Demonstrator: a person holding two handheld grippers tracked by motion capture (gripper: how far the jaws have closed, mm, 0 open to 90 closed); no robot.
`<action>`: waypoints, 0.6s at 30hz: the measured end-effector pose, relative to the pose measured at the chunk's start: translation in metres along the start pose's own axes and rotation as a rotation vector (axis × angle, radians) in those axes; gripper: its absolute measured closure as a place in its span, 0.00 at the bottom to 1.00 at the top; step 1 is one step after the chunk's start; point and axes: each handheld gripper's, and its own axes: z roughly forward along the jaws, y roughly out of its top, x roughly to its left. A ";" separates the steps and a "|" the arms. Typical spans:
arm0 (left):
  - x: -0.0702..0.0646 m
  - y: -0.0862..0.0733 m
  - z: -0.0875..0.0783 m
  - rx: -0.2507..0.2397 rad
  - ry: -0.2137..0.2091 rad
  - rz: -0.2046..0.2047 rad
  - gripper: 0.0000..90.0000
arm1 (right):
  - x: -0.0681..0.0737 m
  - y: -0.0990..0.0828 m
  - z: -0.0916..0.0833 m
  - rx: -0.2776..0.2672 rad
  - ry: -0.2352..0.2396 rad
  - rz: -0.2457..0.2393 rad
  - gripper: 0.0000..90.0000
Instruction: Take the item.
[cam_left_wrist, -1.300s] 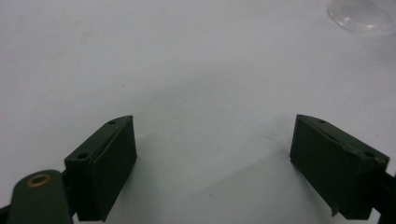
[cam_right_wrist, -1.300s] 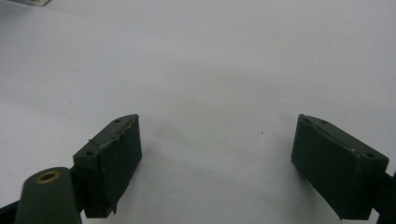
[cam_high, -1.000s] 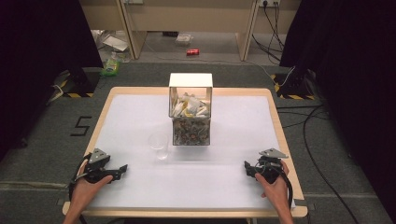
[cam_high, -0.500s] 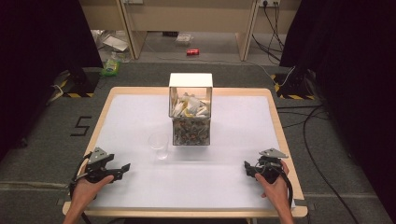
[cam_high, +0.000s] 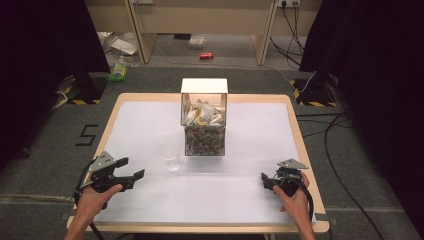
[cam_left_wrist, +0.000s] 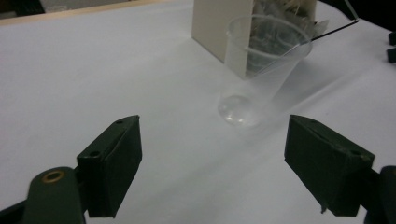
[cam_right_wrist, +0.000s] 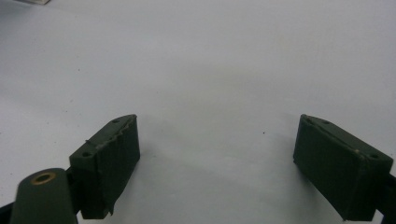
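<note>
Grey carpet runs around the tabletop, a pale wooden frame under a white sheet, with dark curtains at both sides and cables trailing over the floor at the right. Beyond the far edge a red can lies on the floor, and a green packet sits off toward the left.

At the middle of the white sheet stands a clear box with a white back wall, packed with crumpled wrappers and small packets. Just beside its near left corner a clear plastic cup stands upright and looks empty. From the left gripper view the cup is straight ahead, with the box close behind it.

The left gripper is held low over the near left part of the sheet, in the person's left hand, pointing toward the cup but well short of it. Its jaws stand wide apart with nothing between them, and bare white sheet shows in the gap.

The right gripper is near the right front edge, in the right hand, well apart from both cup and box. Its jaws are also spread wide, empty, over plain white surface.
</note>
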 end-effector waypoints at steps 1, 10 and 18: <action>0.000 0.000 0.000 0.000 0.000 0.000 0.21 | 0.000 0.000 0.000 0.000 0.000 0.000 0.17; -0.018 0.028 -0.003 -0.070 -0.061 0.035 0.21 | 0.000 0.000 0.000 0.000 0.002 -0.001 0.16; -0.029 0.052 -0.002 -0.115 -0.098 0.059 0.23 | 0.000 0.000 0.000 0.000 0.000 -0.002 0.16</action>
